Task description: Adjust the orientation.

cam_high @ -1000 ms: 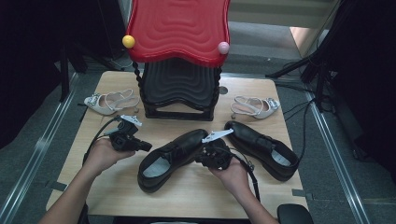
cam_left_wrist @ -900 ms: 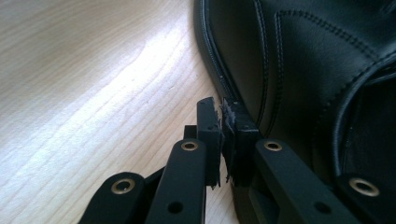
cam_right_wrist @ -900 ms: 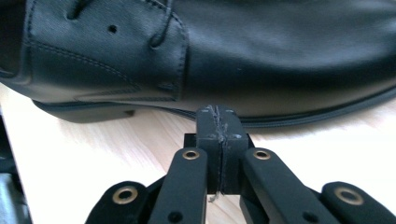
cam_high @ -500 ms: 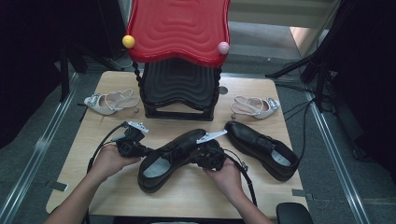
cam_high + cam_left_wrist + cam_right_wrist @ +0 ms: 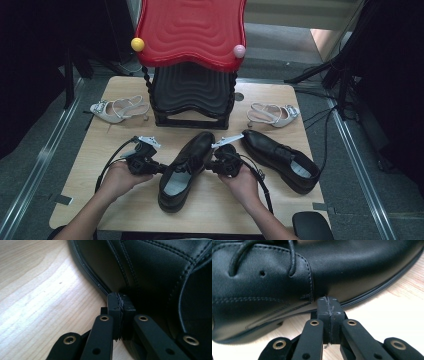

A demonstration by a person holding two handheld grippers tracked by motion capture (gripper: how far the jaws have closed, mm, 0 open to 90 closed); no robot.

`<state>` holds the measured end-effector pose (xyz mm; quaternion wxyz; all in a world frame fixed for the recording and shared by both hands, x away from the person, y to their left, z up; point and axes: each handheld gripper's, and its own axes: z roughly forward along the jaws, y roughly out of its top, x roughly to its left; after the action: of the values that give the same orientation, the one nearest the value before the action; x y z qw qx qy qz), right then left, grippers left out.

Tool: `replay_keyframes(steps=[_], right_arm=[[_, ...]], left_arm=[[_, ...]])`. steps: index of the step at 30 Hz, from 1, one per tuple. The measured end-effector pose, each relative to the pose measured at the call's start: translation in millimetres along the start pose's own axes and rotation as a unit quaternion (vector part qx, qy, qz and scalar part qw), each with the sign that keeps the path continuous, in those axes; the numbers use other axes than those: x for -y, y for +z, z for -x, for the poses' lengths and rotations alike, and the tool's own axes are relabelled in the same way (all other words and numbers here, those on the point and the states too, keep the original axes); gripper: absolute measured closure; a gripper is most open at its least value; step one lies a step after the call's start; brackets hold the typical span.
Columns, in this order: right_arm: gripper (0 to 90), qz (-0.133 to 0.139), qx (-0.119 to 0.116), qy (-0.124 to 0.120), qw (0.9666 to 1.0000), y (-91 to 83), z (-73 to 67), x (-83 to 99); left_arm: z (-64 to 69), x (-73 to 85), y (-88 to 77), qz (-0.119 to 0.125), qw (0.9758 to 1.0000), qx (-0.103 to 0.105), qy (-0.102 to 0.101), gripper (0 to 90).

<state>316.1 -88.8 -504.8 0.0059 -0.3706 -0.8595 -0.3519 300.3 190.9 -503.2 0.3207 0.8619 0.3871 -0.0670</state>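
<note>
A black lace-up shoe lies mid-table, toe pointing away from me. My left gripper meets its left side, my right gripper its right side. In the left gripper view the pads are pressed flat together with nothing between them, and the left gripper has its tip against the shoe's leather just above the sole seam. In the right gripper view the right gripper is shut and empty too, its tip at the welt below the shoe's laces. The matching black shoe lies to the right.
A stack of red and black stools stands at the back of the wooden table, with a yellow ball and a pink ball on it. Pale heeled sandals lie at back left and back right.
My left gripper has moved right and a little nearer, up to the shoe's side. The right gripper has shifted slightly left against the shoe. Both shoes lie where they were.
</note>
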Motion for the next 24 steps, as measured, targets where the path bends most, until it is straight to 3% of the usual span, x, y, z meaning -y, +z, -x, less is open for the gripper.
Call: replay_keyframes(steps=[9, 13, 21, 24], right_arm=[[90.0, 0.002, 0.011, 0.008, 0.9999, 0.6, 3.9, -3.6], [90.0, -0.001, 0.013, 0.026, 0.9996, 0.3, 5.0, -5.6], [90.0, 0.001, 0.025, 0.030, 0.9992, -0.4, 8.3, -9.9], [90.0, 0.000, 0.029, 0.031, 0.9991, -0.1, 9.9, -11.7]], left_arm=[[4.9, 1.5, 4.7, 0.007, 0.9998, 0.015, -0.014, 90.0], [7.7, 0.9, 6.1, 0.005, 0.9998, 0.017, -0.012, 90.0], [17.6, -2.6, 14.3, -0.004, 0.9995, 0.032, -0.001, 89.6], [17.7, -3.8, 16.3, -0.004, 0.9991, 0.042, -0.005, 89.5]])
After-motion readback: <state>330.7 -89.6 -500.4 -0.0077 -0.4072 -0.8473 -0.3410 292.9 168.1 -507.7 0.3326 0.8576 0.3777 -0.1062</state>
